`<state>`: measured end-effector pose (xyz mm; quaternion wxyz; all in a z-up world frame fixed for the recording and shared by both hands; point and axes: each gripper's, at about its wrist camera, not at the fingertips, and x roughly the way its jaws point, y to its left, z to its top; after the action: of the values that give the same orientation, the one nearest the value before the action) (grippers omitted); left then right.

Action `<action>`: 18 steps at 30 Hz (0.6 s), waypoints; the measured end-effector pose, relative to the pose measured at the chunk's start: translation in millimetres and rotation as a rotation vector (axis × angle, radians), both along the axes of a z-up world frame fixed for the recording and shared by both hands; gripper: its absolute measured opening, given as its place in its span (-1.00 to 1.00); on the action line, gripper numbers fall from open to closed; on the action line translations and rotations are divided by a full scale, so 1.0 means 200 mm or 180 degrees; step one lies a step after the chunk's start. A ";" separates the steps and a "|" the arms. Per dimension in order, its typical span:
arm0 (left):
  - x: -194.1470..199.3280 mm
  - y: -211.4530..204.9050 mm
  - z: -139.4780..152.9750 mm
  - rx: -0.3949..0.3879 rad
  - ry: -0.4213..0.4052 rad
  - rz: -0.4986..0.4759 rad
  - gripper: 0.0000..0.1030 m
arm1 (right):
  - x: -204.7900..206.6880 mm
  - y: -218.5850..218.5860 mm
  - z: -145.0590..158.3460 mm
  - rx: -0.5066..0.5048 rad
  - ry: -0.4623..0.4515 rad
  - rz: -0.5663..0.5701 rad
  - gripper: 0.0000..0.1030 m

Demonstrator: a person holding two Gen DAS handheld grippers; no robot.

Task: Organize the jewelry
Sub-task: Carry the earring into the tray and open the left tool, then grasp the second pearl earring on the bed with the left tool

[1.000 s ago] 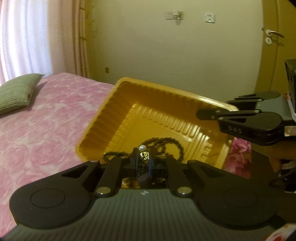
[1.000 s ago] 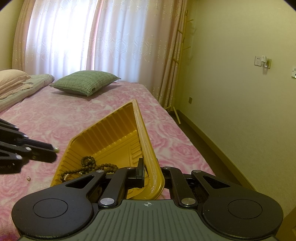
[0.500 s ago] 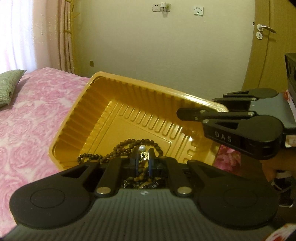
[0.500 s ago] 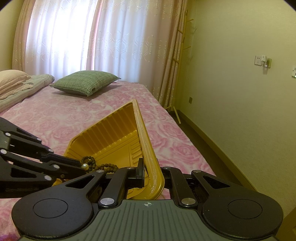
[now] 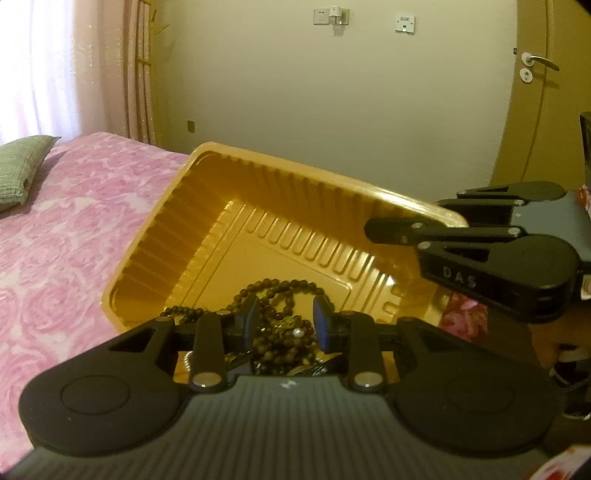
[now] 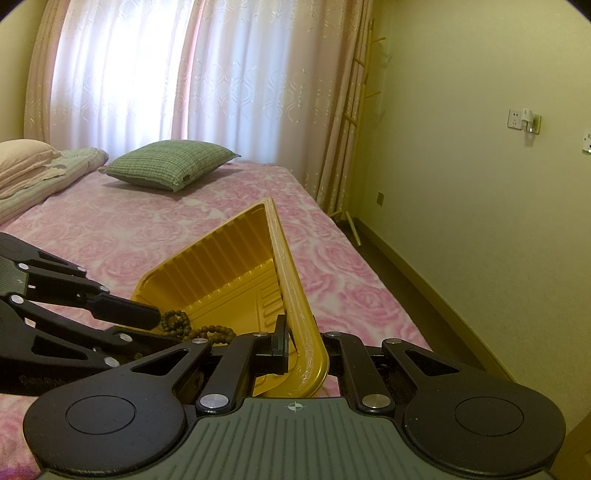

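The left gripper [image 5: 284,325] has just opened, dropping a pearl piece [image 5: 296,333] onto beads [image 5: 275,295] at the tray's [image 5: 207,206] 6 o'clock; the right gripper [image 6: 295,341] clamps its rim. 1 item looks stowed.

A: Quick count, what've we got?
B: We see 1 tray [image 5: 177,236], gold. 2 grippers: left [image 5: 284,319], right [image 6: 295,341].
A: Beads?
B: 1 heap of bead strings [image 5: 280,328] in the tray; we can't split it into separate strands. 1 pearl [image 5: 296,333] in there.
A: Bed stuff?
B: 1 bed [image 6: 147,236], 1 green pillow [image 6: 170,166], 1 pink pillow [image 6: 22,155]. We also get 1 door [image 5: 543,92] & 2 wall sockets [image 5: 320,16].
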<state>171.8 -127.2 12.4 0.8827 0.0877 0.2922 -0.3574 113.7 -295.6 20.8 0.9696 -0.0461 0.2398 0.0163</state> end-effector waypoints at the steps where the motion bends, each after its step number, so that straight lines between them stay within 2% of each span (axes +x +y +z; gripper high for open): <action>1: 0.00 0.02 0.00 -0.0002 -0.0010 0.0031 -0.47 | 0.00 0.00 0.00 -0.0002 0.0000 0.0001 -0.85; 10: 0.02 0.29 0.02 -0.0072 -0.0052 0.0511 -0.47 | 0.00 0.00 0.00 -0.0001 0.0004 -0.0003 -0.86; 18: 0.04 0.61 0.00 -0.0157 -0.0048 0.1226 -0.45 | 0.00 0.01 -0.01 -0.0009 0.0004 -0.0002 -0.86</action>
<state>179.9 -5.4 12.3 0.9388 0.0112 0.2881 -0.1882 113.3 -293.7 19.6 0.9694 -0.0474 0.2404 0.0157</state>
